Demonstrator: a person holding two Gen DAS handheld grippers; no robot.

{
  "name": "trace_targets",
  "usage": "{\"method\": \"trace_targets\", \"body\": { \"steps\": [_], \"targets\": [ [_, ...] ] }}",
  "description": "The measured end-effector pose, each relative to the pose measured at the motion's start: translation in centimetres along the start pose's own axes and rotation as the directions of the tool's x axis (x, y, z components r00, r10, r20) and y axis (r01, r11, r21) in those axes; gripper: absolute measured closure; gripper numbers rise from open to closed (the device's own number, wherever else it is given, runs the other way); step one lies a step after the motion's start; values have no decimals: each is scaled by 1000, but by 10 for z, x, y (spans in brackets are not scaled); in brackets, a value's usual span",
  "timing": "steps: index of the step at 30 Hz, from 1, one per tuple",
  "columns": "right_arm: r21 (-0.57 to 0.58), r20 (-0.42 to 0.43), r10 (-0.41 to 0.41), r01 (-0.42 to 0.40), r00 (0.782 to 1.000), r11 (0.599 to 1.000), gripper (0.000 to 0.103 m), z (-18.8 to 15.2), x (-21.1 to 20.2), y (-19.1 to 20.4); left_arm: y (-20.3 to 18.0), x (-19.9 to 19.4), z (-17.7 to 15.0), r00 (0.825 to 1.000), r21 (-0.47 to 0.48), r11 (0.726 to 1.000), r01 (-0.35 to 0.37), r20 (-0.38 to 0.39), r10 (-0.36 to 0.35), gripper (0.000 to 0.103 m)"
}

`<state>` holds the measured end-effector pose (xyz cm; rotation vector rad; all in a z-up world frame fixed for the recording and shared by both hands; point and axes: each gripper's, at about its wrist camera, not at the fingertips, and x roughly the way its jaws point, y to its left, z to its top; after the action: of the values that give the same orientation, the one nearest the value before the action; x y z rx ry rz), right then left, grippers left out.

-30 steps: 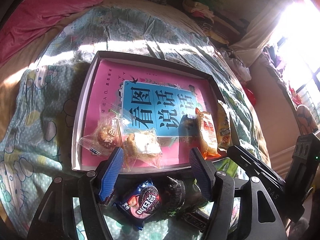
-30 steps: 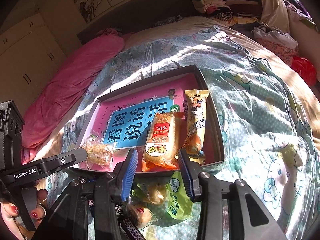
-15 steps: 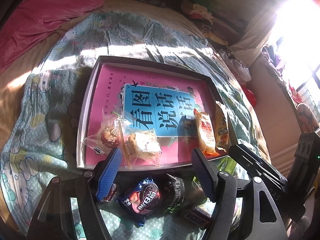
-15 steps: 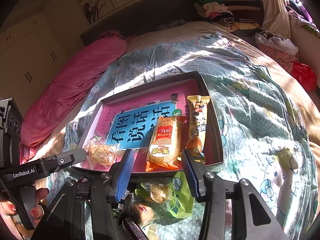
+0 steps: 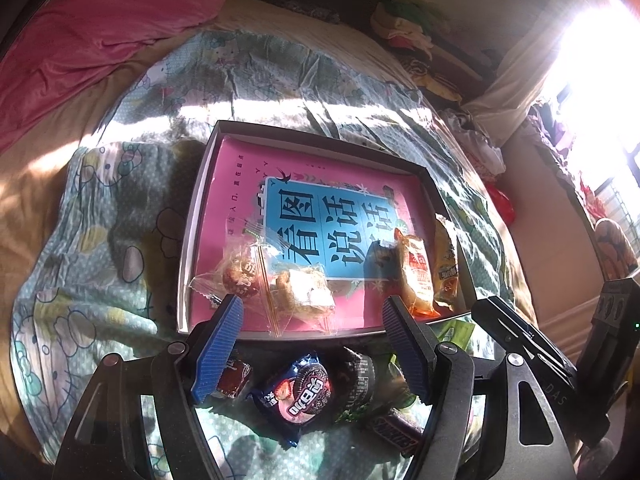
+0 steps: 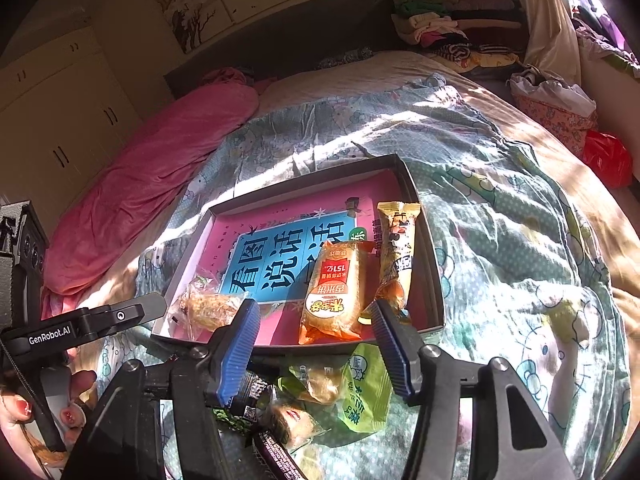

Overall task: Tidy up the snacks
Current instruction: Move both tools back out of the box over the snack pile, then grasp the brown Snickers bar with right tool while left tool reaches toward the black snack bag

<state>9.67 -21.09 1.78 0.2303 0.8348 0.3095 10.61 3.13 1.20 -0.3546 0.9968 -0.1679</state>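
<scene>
A shallow dark-rimmed box [image 5: 196, 216] lies on a bed covered by a cartoon-print quilt [image 5: 100, 240], its floor taken up by a pink-and-blue printed sheet [image 5: 304, 216]. Inside, along the near edge, sit two clear-wrapped pastries [image 5: 304, 292] on the left side, and an orange rice-cracker packet [image 6: 334, 292] beside a yellow snack bar [image 6: 396, 248] on the right, the bar lying close against the right wall. The middle and far half of the box floor are bare.

Outside the near rim a loose heap of snacks lies on the quilt: a blue cookie packet [image 5: 300, 396], a small red-brown sweet [image 5: 234, 380], a dark wrapper [image 5: 360, 376], a chocolate bar [image 5: 396, 432], and a green packet [image 6: 366, 388] over a small clear-wrapped cake [image 6: 292, 420]. The heap crowds right up to the rim.

The left tongs [image 5: 312, 344] hover with fingers apart above the cookie packet, gripping nothing. The right tongs [image 6: 316, 348] have just been opening; their fingers stand apart over the green packet with nothing pressed between them. Each tool shows at the edge of the other's view, close alongside. A hand [image 6: 36, 412] with red nails holds the left tool.

A pink duvet [image 6: 152, 168] lies along the far left of the bed, folded clothes [image 6: 440, 20] are piled at its head, and open quilt spreads to the right of the box.
</scene>
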Motion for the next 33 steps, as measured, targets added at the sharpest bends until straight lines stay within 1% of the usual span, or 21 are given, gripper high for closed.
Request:
{"method": "trace_targets", "body": {
  "steps": [13, 21, 33],
  "targets": [
    [-20, 16, 4, -4, 1000, 1000, 45, -2, -12, 5, -1, -14, 1, 1000, -1, 1000, 3, 21, -3, 29],
    [-16, 17, 25, -24, 1000, 1000, 44, -4, -21, 7, -4, -16, -3, 1000, 3, 1000, 16, 8, -16, 29],
    [-63, -5, 24, -25, 1000, 998, 44, -17, -27, 16, -8, -14, -11, 1000, 17, 1000, 27, -17, -26, 29]
  ]
}}
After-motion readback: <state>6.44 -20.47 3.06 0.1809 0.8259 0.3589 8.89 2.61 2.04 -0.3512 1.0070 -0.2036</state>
